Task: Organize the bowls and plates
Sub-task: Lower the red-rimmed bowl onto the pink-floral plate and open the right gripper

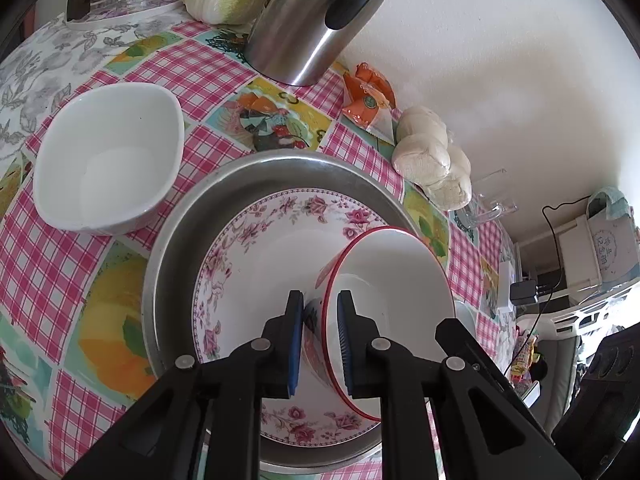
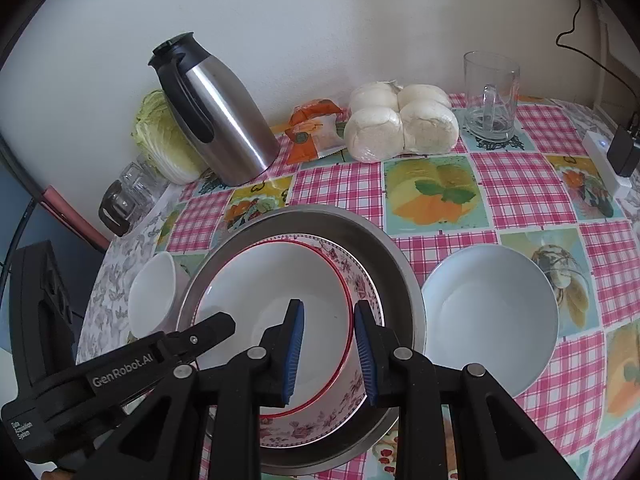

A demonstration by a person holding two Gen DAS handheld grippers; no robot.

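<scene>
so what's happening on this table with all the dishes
A person with a claw in each hand is stacking dishes. The left claw is shut on the rim of a red-rimmed bowl, tilted over a flowered plate that lies in a metal pan. The right claw hovers over the same bowl, holding nothing. Two white bowls wait beside the pan.

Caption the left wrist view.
Left hand-held gripper clamps red-rimmed bowl's wall over floral plate in metal basin.

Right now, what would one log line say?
left hand-held gripper: shut on red-rimmed bowl | bowl: over floral plate | right hand-held gripper: open
</scene>
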